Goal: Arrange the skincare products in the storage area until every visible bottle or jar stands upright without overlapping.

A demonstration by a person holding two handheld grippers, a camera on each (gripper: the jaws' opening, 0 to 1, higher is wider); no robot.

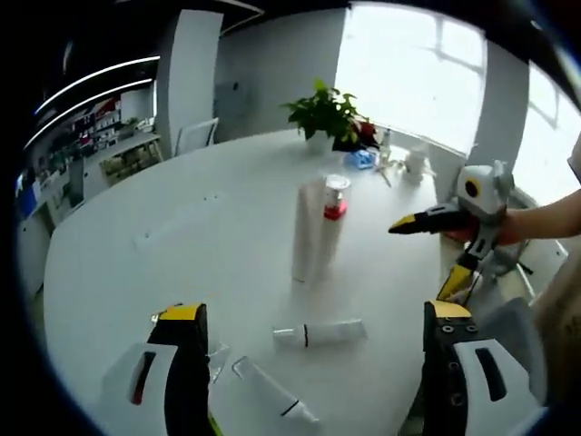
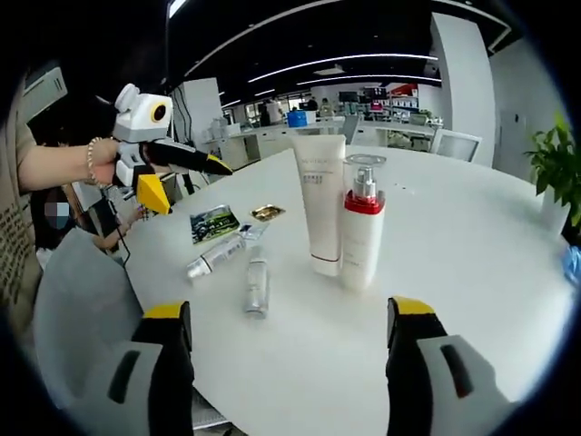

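White is nearly everything here: the round counter [image 2: 472, 272], the tall tube [image 2: 322, 202] standing on its cap near the middle, and the pump bottle [image 2: 362, 234] just beside it, upright, with a red collar under a clear cap; what either holds I cannot tell. In the left gripper view the same tube [image 1: 309, 232] and pump bottle [image 1: 333, 218] stand together beyond my left claw [image 1: 313, 318], whose jaws are spread wide with nothing between them. Lying flat on the counter [image 1: 182, 227] just ahead of it are a small white tube [image 1: 320, 334] and a second small tube [image 1: 272, 392] nearer the left jaw. My right claw [image 1: 427, 250] comes in from the right, raised above the counter's edge, jaws apart and empty. In the right gripper view my right claw [image 2: 289, 313] is likewise wide and empty, and my left claw [image 2: 186, 177] hangs open in the air at the left. There the two small tubes [image 2: 215, 256] [image 2: 257, 283] lie on their sides, near some flat sachets [image 2: 215, 222]. A potted plant [image 1: 325, 116] stands at the counter's far side.
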